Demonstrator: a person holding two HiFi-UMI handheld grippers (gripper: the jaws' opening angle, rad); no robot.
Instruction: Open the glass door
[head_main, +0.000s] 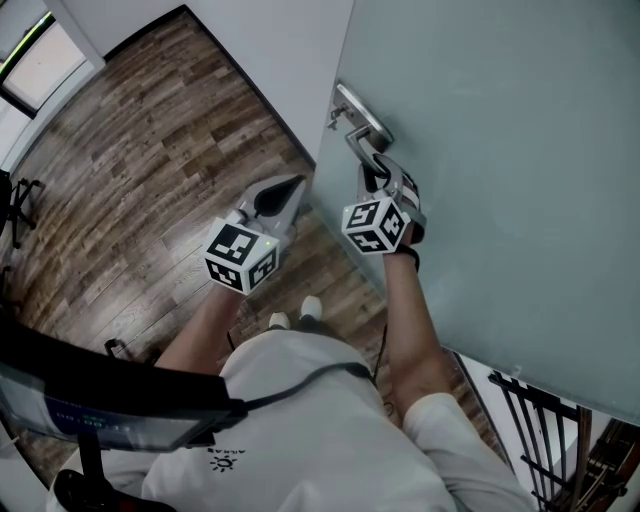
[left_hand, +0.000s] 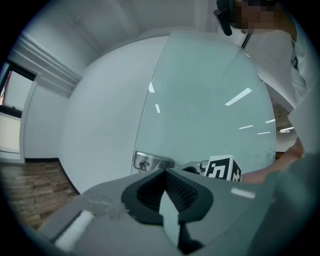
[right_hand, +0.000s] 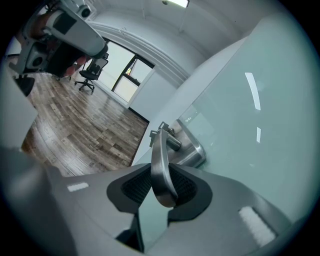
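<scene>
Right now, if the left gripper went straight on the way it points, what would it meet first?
Probably the glass door, near its edge by the lock plate; nothing stands between it and the left gripper, though depth is unclear.

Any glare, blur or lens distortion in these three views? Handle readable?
Head view: soft, even light, no glare on the glass door, door handle sharp. Left gripper view: heavy fisheye, dark corners, light streaks reflected in the glass. Right gripper view: same fisheye bending and streaks, window very bright, handle crisp inside the right claw.
</scene>
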